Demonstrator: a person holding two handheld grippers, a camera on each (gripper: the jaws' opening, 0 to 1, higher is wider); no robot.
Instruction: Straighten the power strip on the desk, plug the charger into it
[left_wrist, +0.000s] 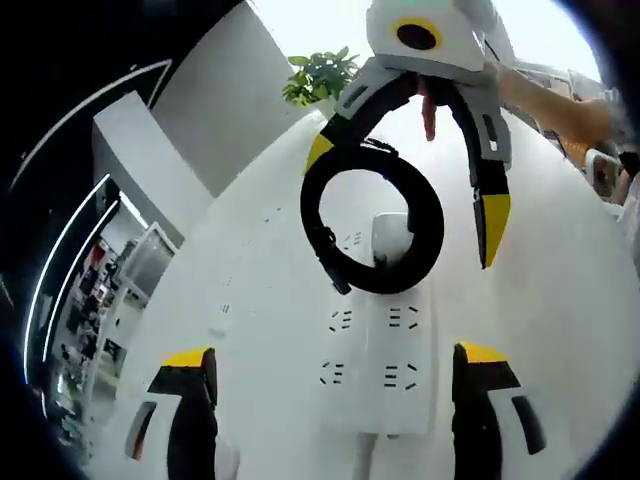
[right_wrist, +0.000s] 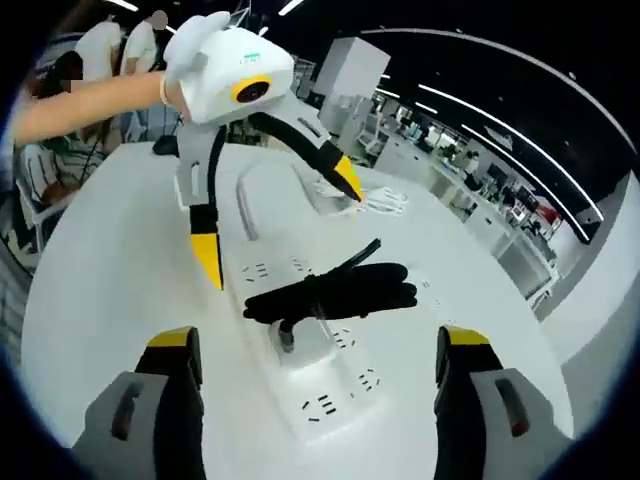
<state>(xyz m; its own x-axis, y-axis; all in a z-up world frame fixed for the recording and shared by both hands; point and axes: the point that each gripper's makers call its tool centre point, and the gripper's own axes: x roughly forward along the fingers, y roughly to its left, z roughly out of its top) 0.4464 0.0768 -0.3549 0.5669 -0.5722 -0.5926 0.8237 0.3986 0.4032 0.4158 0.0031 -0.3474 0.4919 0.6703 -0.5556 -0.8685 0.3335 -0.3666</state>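
Jaws of the left gripper (left_wrist: 335, 400), black with yellow tips, spread wide apart at the near edge of the left gripper view, clamped on nothing. Just beyond and between them, flat on the round white desk (left_wrist: 560, 330): long white power strip (left_wrist: 372, 355) with rows of sockets, running away from the camera. Plugged into its far half, a white block charger (left_wrist: 392, 238), ringed by its coiled black cable (left_wrist: 370, 222), the coil resting on the strip. Above the coil, the right gripper (left_wrist: 405, 190), white-bodied, its yellow-tipped jaws parted on either side of the coil, gripping nothing, held by a bare hand (left_wrist: 585, 118). Farther back, a green potted plant (left_wrist: 322, 76) at the desk's edge.

Same layout in the right gripper view: own jaws wide apart at the bottom, charger seated in the strip just beyond them, black coil across it, left gripper hovering open over the strip. Beyond that, a loose white cable (right_wrist: 385, 200) on the desk, then seated people (right_wrist: 60, 120) at the far left.
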